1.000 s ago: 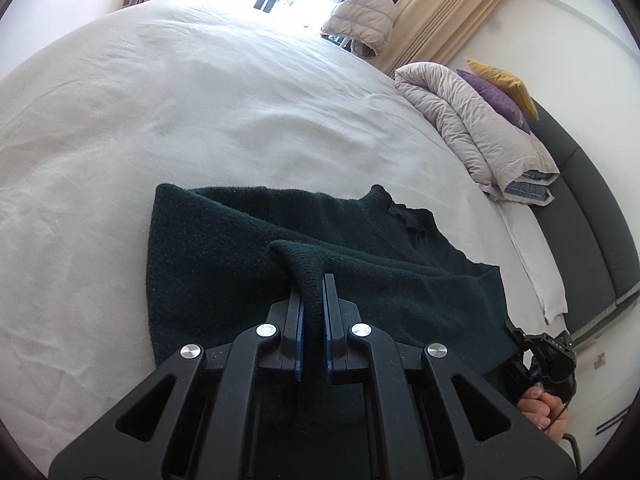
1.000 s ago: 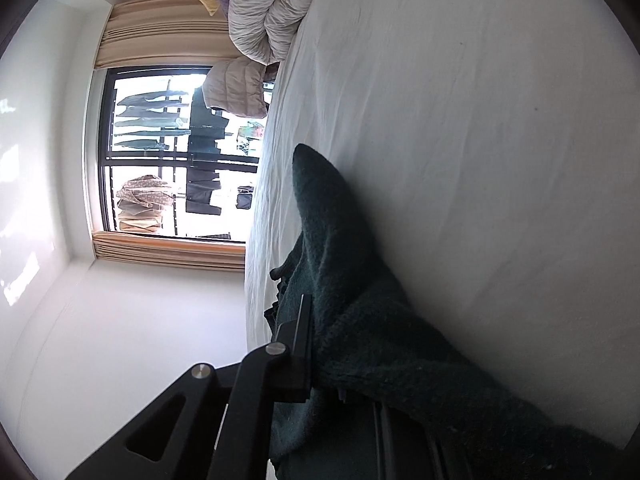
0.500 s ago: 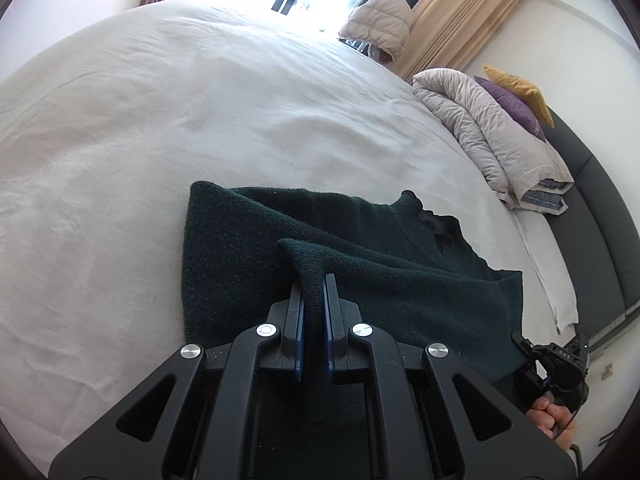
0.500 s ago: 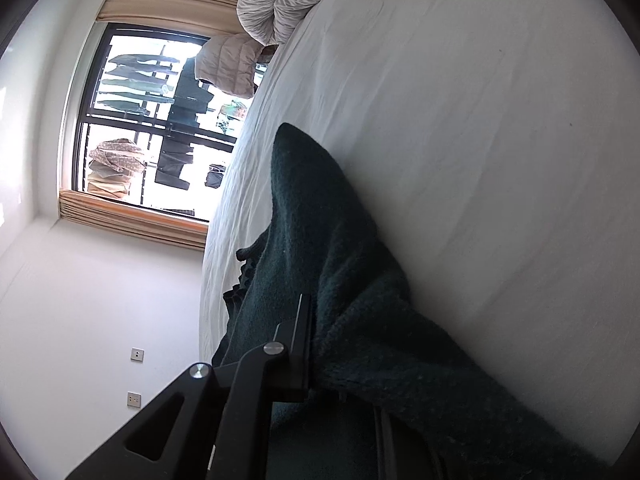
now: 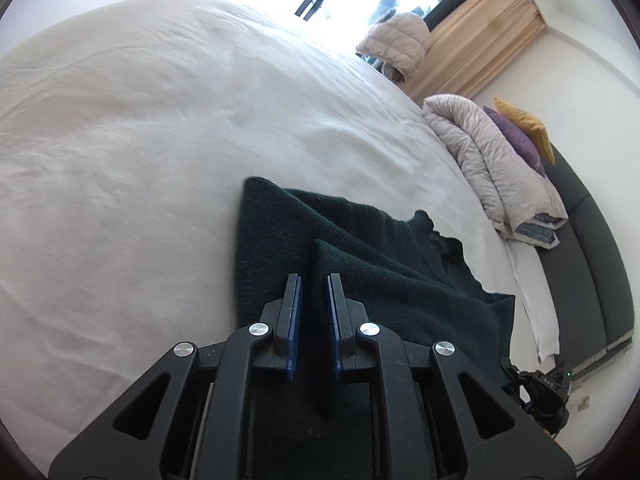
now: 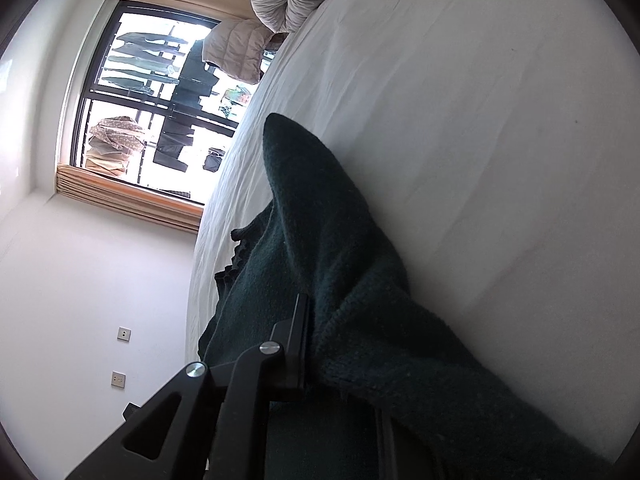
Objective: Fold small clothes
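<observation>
A dark green knit sweater (image 5: 384,264) lies partly folded on the white bed sheet (image 5: 140,152). My left gripper (image 5: 314,282) has its jaws slightly apart, with a raised fold of the sweater standing between the blue pads (image 5: 295,312). In the right wrist view the sweater (image 6: 320,216) drapes over my right gripper (image 6: 340,312). Its left finger (image 6: 298,340) presses against the cloth, and the other finger is hidden under the knit. The right gripper also shows at the lower right of the left wrist view (image 5: 548,392).
A rolled grey duvet (image 5: 492,160) with purple and yellow pillows (image 5: 520,132) lies at the bed's far right, beside a dark headboard (image 5: 592,264). A beige puffer jacket (image 5: 396,40) sits by the window with tan curtains (image 5: 480,28). A white wall with sockets (image 6: 120,356) is left of the bed.
My left gripper's jaws have opened a little around the sweater fold. The left view has shifted left, so the sweater sits further right. The right gripper keeps its hold.
</observation>
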`<state>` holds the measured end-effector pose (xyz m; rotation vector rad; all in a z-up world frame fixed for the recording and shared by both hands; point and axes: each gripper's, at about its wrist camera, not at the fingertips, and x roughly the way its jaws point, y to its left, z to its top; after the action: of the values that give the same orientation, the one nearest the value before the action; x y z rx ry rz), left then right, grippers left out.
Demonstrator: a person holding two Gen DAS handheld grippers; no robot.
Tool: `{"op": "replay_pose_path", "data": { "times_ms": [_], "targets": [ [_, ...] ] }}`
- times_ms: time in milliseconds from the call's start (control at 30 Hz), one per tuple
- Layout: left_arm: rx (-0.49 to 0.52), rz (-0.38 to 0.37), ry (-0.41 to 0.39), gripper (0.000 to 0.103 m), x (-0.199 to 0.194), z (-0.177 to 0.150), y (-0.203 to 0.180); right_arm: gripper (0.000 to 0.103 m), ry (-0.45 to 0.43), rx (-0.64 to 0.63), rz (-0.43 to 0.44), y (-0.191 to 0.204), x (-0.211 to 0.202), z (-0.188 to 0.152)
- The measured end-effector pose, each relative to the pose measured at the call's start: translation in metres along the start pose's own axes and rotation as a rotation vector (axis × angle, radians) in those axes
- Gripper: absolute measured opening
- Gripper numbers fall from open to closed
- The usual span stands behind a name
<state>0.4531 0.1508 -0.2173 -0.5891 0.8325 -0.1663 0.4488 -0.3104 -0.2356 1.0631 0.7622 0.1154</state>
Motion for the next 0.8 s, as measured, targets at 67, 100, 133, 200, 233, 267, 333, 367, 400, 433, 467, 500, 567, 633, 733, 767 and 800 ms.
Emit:
{"op": "replay_pose_path", "data": {
  "times_ms": [67, 100, 133, 200, 233, 267, 333, 367, 400, 433, 467, 500, 567, 633, 733, 767, 800],
  "targets": [
    [-0.016, 0.046, -0.049, 0.012, -0.017, 0.0, 0.004, 0.027, -0.008, 0.009, -0.003, 0.0, -0.012, -0.003],
    [-0.003, 0.053, -0.069, 0.012, -0.024, 0.0, 0.0, 0.032, -0.017, 0.013, -0.001, 0.001, -0.02, -0.005],
    [0.031, 0.058, -0.081, 0.012, -0.03, -0.001, -0.009, 0.042, -0.031, 0.017, -0.007, 0.003, -0.027, -0.008],
    [0.12, 0.048, -0.085, 0.012, -0.033, -0.006, -0.034, 0.053, -0.064, -0.005, -0.017, 0.014, -0.04, -0.012],
    [0.161, 0.034, -0.08, 0.012, -0.032, -0.009, -0.049, 0.054, -0.071, -0.028, -0.012, 0.022, -0.043, -0.013],
    [0.196, 0.019, -0.07, 0.012, -0.029, -0.011, -0.061, 0.054, -0.074, -0.054, -0.007, 0.031, -0.044, -0.013],
    [0.254, 0.005, -0.042, 0.012, -0.017, -0.019, -0.082, 0.054, -0.068, -0.119, -0.001, 0.05, -0.04, -0.009],
    [0.27, 0.016, -0.026, 0.012, -0.009, -0.023, -0.087, 0.054, -0.059, -0.14, 0.002, 0.058, -0.035, -0.006],
    [0.266, 0.032, -0.012, 0.012, -0.001, -0.027, -0.086, 0.054, -0.036, -0.148, -0.015, 0.064, -0.029, -0.002],
    [0.252, 0.047, 0.007, 0.012, 0.005, -0.03, -0.083, 0.054, -0.012, -0.156, -0.043, 0.07, -0.024, 0.001],
    [0.234, 0.069, 0.041, 0.012, 0.015, -0.033, -0.076, 0.054, 0.01, -0.167, -0.078, 0.074, -0.02, 0.004],
    [0.22, 0.078, 0.069, 0.012, 0.024, -0.037, -0.068, 0.054, 0.038, -0.167, -0.126, 0.077, -0.017, 0.006],
    [0.22, 0.044, 0.038, 0.012, 0.029, -0.044, -0.059, 0.054, 0.067, -0.122, -0.183, 0.071, -0.019, 0.006],
    [0.223, 0.046, 0.035, 0.012, 0.03, -0.045, -0.06, 0.054, 0.052, -0.078, -0.213, 0.057, -0.03, 0.001],
    [0.213, 0.026, 0.03, 0.012, 0.032, -0.045, -0.056, 0.054, 0.025, -0.049, -0.287, 0.035, -0.049, -0.01],
    [0.201, 0.012, 0.029, 0.012, 0.032, -0.045, -0.054, 0.054, 0.015, -0.043, -0.287, 0.032, -0.054, -0.011],
    [0.191, 0.001, 0.027, 0.012, 0.032, -0.045, -0.051, 0.054, 0.002, -0.042, -0.277, 0.032, -0.058, -0.01]
  ]
}}
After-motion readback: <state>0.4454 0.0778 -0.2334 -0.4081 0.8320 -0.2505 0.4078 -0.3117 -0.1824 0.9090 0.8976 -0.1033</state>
